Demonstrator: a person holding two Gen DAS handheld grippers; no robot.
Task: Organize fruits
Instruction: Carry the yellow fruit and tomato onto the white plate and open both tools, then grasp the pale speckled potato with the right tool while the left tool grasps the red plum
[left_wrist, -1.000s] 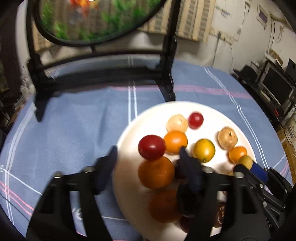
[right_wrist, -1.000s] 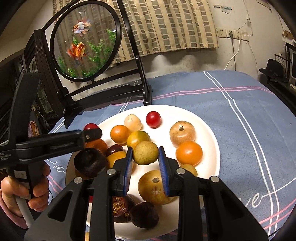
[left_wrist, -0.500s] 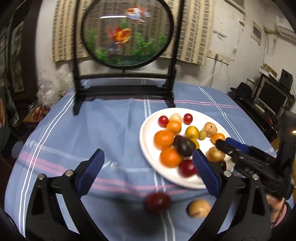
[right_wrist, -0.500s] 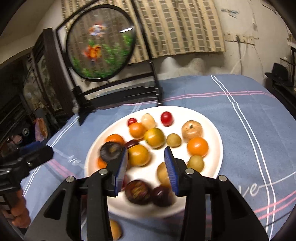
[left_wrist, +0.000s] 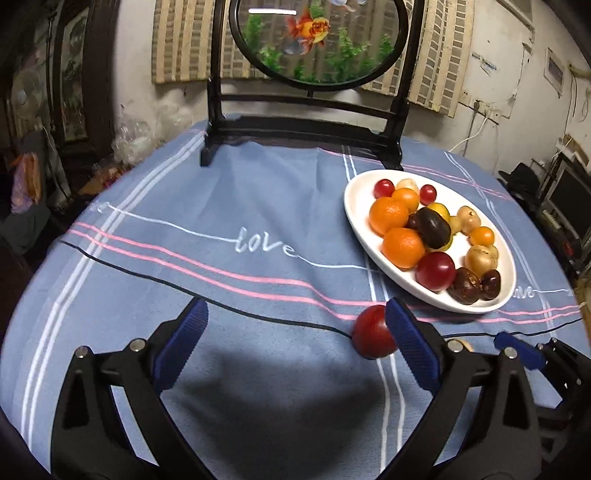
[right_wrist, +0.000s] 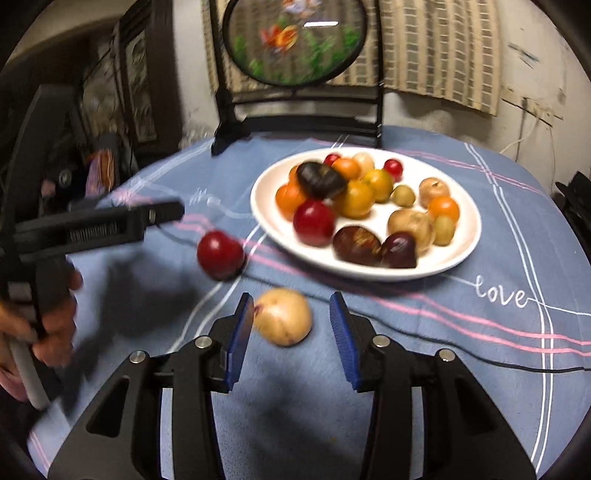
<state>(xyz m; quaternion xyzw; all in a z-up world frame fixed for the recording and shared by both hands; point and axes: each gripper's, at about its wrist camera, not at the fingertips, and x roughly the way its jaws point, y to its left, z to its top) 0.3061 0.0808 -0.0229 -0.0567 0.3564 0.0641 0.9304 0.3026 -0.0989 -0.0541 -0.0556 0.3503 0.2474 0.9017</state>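
A dim room with striped curtains and a round goldfish screen (left_wrist: 317, 40) on a dark stand backs the counter (left_wrist: 229, 206), which is draped in a blue cloth with pink and white stripes. The white plate (left_wrist: 356, 199) holds most of the fruits. 2 lie off it on the cloth: a red fruit (left_wrist: 371, 332) beside the left gripper's right pad, and a tan fruit (right_wrist: 284, 315) between the right gripper's pads.

The left gripper (left_wrist: 295, 347) stands wide open and empty. The right gripper (right_wrist: 291, 332) has just been opening, its pads apart from the tan fruit.

Risk, as I judge it: both loose fruits are round and could roll off the cloth if nudged.

The tan fruit looks slightly oval, its long axis running roughly across the right wrist view; blur hides any stem end.
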